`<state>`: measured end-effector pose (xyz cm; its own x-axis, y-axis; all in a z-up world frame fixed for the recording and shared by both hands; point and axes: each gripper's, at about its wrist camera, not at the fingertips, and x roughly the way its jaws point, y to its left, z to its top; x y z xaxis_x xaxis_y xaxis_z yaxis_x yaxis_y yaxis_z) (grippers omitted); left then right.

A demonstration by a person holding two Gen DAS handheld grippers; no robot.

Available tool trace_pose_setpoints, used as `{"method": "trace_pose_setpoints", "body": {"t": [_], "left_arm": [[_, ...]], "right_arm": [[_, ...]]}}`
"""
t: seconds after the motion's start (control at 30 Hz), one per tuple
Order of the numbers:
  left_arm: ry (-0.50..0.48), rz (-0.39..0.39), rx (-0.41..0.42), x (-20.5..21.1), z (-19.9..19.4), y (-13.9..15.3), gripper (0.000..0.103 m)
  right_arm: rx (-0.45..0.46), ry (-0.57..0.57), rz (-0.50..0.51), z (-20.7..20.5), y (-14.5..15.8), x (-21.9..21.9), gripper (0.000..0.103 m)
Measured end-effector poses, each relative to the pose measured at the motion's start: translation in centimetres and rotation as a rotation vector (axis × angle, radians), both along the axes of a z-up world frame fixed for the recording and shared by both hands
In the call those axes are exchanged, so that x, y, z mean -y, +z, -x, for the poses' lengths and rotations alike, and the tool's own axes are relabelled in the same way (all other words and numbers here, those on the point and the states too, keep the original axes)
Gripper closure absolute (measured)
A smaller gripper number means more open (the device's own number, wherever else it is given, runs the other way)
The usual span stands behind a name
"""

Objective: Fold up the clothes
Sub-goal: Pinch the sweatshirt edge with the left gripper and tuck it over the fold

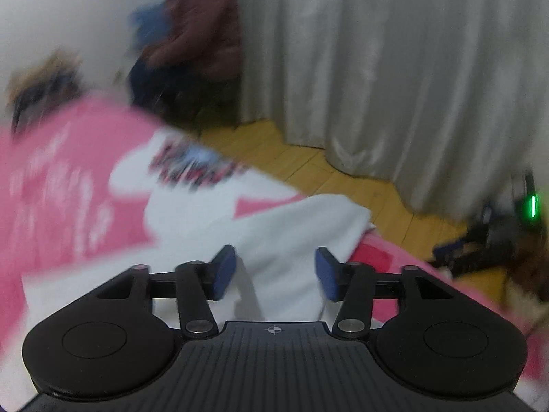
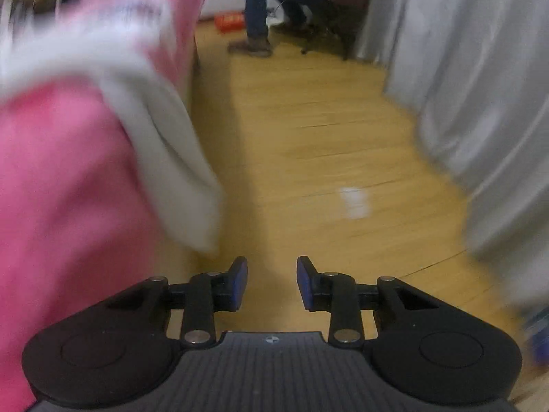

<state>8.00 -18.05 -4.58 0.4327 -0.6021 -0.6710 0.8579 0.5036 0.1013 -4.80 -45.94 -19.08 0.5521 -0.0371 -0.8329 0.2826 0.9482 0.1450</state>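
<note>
A white garment with a dark printed patch lies on a pink sheet in the left wrist view. My left gripper hovers just above the white cloth, its blue pads apart with nothing pinched between them. In the right wrist view the same white garment hangs over the pink sheet's edge at the left, blurred. My right gripper is open over bare wooden floor, to the right of the hanging cloth and not touching it.
Pale curtains hang along the right side in both views. A seated person in a brown top and jeans is at the back. Dark equipment with a green light stands on the wooden floor at the right.
</note>
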Motion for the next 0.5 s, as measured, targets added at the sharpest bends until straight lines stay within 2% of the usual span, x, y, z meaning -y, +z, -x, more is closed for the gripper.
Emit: {"method": "trace_pose_setpoints", "body": {"t": [0.07,0.13,0.2,0.23,0.27,0.33,0.43,0.5], "left_arm": [[-0.102,-0.049,0.079,2.3,1.4,-0.3,0.041],[-0.165,-0.138,0.142,5.0,2.3,-1.7,0.041],[-0.199,-0.225,0.216,7.3,2.9,-3.9,0.047],[-0.194,-0.257,0.276,8.1,3.1,-4.8,0.074],[-0.169,-0.249,0.305,8.3,3.1,-4.8,0.085],[-0.111,-0.188,0.301,8.1,3.0,-3.9,0.091],[-0.045,-0.090,0.256,7.4,2.8,-2.2,0.092],[-0.027,-0.062,0.211,6.9,2.8,-1.3,0.092]], "right_arm": [[0.049,-0.028,-0.097,-0.8,0.6,-0.2,0.066],[0.122,-0.047,-0.212,-1.6,1.5,-0.3,0.063],[0.162,-0.070,-0.311,-2.0,2.1,-0.4,0.061],[0.166,-0.083,-0.345,-2.2,2.3,-0.3,0.061],[0.170,-0.096,-0.378,-2.4,2.4,-0.3,0.061],[0.180,-0.111,-0.428,-2.4,2.4,0.5,0.061],[0.214,-0.147,-0.540,-1.6,1.9,2.5,0.061],[0.171,-0.128,-0.537,-3.1,1.6,2.8,0.060]]}}
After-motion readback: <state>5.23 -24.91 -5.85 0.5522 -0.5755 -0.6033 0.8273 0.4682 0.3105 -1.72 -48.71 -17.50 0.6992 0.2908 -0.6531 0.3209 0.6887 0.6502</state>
